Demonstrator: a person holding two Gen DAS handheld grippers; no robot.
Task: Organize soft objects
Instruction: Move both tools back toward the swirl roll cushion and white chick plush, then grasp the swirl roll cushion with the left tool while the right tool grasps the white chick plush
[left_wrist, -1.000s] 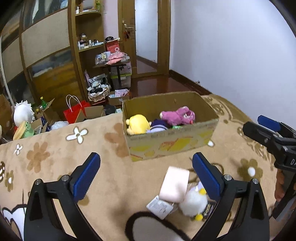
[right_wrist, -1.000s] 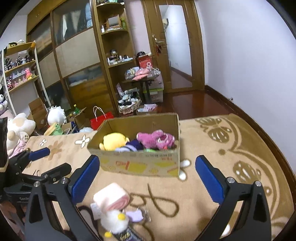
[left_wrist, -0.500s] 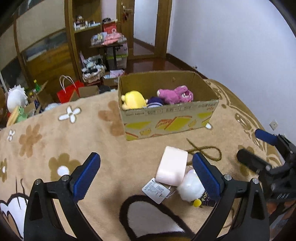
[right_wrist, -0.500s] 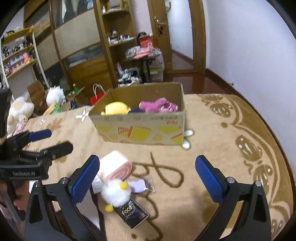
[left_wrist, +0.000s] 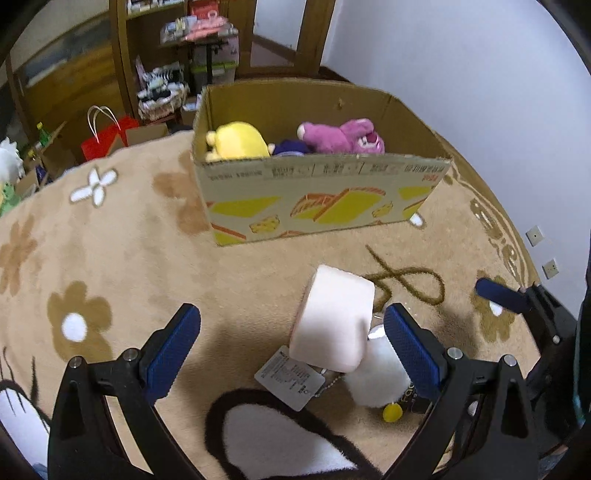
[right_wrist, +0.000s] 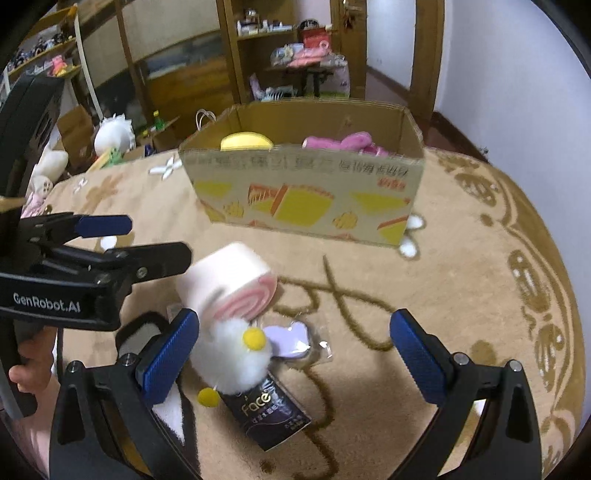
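A pink roll-cake plush (left_wrist: 334, 317) (right_wrist: 229, 282) lies on the beige rug, with a white fluffy duck plush (left_wrist: 380, 373) (right_wrist: 236, 356) against it. My left gripper (left_wrist: 288, 350) is open, low over the rug, the pink plush between its fingers. My right gripper (right_wrist: 295, 358) is open, the duck plush by its left finger. The left gripper also shows in the right wrist view (right_wrist: 147, 240). A cardboard box (left_wrist: 317, 192) (right_wrist: 306, 199) behind holds a yellow plush (left_wrist: 238, 142), a pink plush (left_wrist: 340, 136) and a dark one.
A dark sachet (right_wrist: 269, 410), a lilac packet (right_wrist: 291, 338) and a paper tag (left_wrist: 291, 376) lie by the plushes. The rug (left_wrist: 110, 240) stretches left. Shelves, a red bag (left_wrist: 107, 136) and cartons stand behind. The wall (left_wrist: 480, 92) is at the right.
Both grippers have come down and forward towards the pink and white plushes, which now look larger. The left gripper's fingers now flank the pink plush. Both stay open.
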